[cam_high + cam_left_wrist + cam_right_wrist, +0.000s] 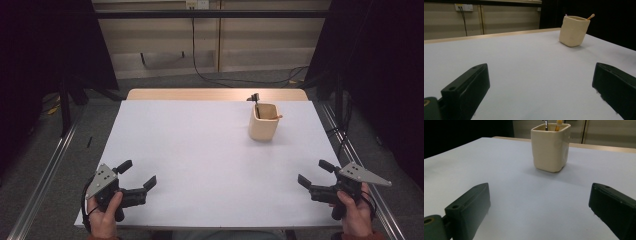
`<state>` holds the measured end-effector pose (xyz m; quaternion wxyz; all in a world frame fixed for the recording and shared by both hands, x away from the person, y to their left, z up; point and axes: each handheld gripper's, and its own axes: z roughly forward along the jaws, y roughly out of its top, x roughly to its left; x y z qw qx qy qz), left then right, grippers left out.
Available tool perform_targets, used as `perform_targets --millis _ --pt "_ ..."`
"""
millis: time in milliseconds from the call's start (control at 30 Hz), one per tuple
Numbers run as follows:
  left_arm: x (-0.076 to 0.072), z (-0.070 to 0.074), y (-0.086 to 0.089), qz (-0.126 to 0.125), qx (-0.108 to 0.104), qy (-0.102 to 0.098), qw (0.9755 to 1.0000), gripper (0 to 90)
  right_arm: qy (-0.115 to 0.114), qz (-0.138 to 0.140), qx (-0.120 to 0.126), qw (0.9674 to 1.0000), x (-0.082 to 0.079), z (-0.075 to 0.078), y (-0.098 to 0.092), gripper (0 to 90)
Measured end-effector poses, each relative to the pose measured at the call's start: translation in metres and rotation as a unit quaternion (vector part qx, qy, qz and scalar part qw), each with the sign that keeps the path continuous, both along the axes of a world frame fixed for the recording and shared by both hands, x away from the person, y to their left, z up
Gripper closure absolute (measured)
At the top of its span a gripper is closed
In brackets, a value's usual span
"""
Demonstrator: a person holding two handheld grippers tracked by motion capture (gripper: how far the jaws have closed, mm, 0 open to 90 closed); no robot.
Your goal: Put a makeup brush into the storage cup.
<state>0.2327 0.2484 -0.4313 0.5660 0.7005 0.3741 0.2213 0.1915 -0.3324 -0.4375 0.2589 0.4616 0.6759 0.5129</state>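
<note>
Two grippers sit low at the near edge of the white table, one at each corner, and neither holds anything. I can see the left gripper with its jaws spread wide, and the right gripper just the same, jaws parted with bare tabletop between them. What they seem to be facing is the cream holder, a squarish cup standing upright toward the far right of the table, well apart from both. It is nearer the right hand's side. Sticking up out of it are a wooden stick leaning against the rim and a dark metal-looking tool beside it; what exactly either one is I cannot tell from here. To my eye this is the very start, with nothing reached for yet. The next move, I would guess, calls for the right gripper to travel forward to the holder and come down over the rim, closing on one thin stem without tipping the cup.
</note>
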Motion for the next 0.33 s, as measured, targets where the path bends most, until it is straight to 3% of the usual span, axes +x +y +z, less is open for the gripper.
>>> perform_targets --millis 333 --pt "-0.0007 0.0003 0.0001 0.004 0.000 -0.002 1.0000 1.3 -0.007 0.000 0.003 1.0000 -0.0001 0.0030 -0.0003 3.3"
